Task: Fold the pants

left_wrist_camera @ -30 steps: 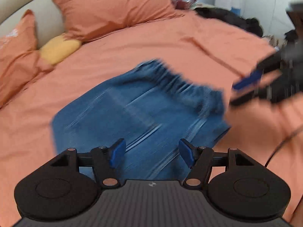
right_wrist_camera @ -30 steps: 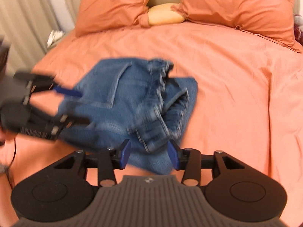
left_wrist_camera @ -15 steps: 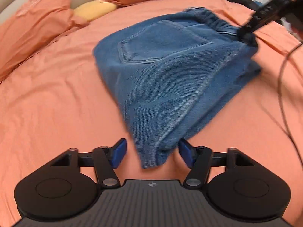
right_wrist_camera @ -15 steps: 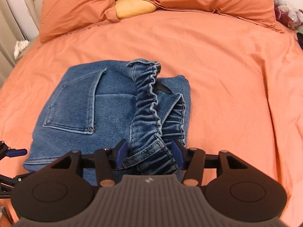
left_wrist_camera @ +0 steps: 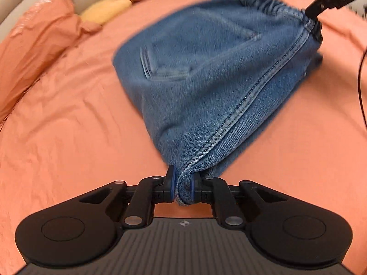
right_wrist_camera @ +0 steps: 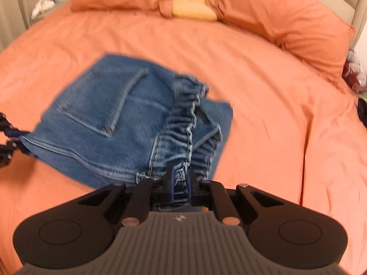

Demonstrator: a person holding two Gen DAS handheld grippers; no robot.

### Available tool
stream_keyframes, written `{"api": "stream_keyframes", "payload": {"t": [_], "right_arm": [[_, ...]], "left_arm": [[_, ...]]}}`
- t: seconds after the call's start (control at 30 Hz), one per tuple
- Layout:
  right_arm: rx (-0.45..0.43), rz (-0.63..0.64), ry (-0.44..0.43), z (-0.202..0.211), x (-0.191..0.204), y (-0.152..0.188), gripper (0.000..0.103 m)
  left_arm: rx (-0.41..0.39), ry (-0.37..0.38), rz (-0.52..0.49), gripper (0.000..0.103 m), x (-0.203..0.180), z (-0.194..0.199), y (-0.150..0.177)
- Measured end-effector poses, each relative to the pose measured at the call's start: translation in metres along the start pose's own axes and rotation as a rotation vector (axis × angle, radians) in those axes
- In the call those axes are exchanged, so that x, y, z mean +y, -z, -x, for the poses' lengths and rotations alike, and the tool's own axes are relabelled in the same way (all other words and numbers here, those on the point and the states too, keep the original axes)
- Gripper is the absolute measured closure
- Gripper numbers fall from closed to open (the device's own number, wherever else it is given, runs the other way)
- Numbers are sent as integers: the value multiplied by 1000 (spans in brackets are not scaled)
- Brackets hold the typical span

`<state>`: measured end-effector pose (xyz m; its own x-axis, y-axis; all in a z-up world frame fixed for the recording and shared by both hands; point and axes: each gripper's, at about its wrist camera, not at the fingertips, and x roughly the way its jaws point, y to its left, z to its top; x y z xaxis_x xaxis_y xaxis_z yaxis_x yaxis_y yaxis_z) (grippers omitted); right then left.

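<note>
Both wrist cameras look steeply down, close over the folded blue denim pants (left_wrist_camera: pixel 206 73) (right_wrist_camera: pixel 119 119) both share, from opposite ends.

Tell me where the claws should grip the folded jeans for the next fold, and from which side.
Best at both ends of one edge of the jeans: the seam-side corner and the gathered elastic waistband, each from above, tilted down. Thick stitched layers bunch there. The left claw is closing on that corner; the right claw is shut on the waistband. Denim spans between them over the orange duvet.

Pants (left_wrist_camera: pixel 206 73) on bed (left_wrist_camera: pixel 68 137), before pillows (right_wrist_camera: pixel 286 23)
</note>
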<state>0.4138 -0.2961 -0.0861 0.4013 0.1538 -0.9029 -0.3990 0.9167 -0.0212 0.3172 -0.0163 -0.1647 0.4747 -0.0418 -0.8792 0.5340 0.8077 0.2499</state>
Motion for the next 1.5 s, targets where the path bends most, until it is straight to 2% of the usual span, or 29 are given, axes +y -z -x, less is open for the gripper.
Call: {"api": "stream_keyframes", "payload": {"t": [0.13, 0.3, 0.37, 0.43, 0.5, 0.57, 0.7, 0.77, 0.9, 0.93, 1.0, 1.03, 1.07, 1.13, 1.23, 1.3, 1.37, 1.43, 1.5], "right_arm": [[48, -77, -7, -25, -8, 18, 98], [70, -141, -48, -32, -21, 19, 97], [62, -172, -69, -25, -29, 13, 95], [43, -196, -85, -16, -34, 10, 91], [8, -196, -85, -8, -36, 8, 84], [-34, -230, -98, -2, -42, 3, 56], [-91, -378, -159, -7, -57, -13, 49], [-101, -480, -195, -21, -68, -19, 37], [-74, -659, -228, -52, -88, -24, 35], [-63, -702, -249, -60, -92, -23, 37], [-58, -744, -305, -65, -96, -23, 61], [-65, -703, -281, -61, -92, -27, 74], [-80, -609, -241, -54, -83, -34, 83], [-149, -429, -181, -32, -61, -46, 91], [-250, -354, -161, -1, -56, -53, 96], [-275, -355, -120, 6, -62, -57, 97], [-243, -379, -85, -1, -75, -55, 97], [-163, -424, -57, -22, -86, -45, 97], [-118, -404, 14, -44, -90, -31, 99]], "left_arm": [[27, 9, -56, 86, -7, 0, 3], [6, 119, 3, 70, 23, 21, 7], [-17, 128, 18, 66, 34, 31, 2], [-52, 108, 33, 66, 38, 41, -6], [-81, 105, 64, 66, 48, 45, -17], [-99, 88, 105, 66, 58, 43, -30], [-96, 38, 177, 65, 71, 23, -51], [-96, 39, 221, 64, 77, 15, -57], [-102, 51, 312, 59, 92, 5, -59], [-103, 53, 328, 59, 95, 3, -58], [-108, 57, 347, 59, 99, -2, -58], [-107, 57, 349, 59, 101, -4, -59], [-107, 55, 350, 59, 102, -6, -59], [-111, 49, 354, 59, 103, -10, -61], [-127, 51, 383, 59, 106, -13, -64], [-146, 54, 407, 59, 107, -13, -66], [-170, 77, 440, 59, 109, -12, -67], [-190, 111, 477, 59, 110, -12, -67], [-203, 121, 483, 59, 108, -14, -68]]}}
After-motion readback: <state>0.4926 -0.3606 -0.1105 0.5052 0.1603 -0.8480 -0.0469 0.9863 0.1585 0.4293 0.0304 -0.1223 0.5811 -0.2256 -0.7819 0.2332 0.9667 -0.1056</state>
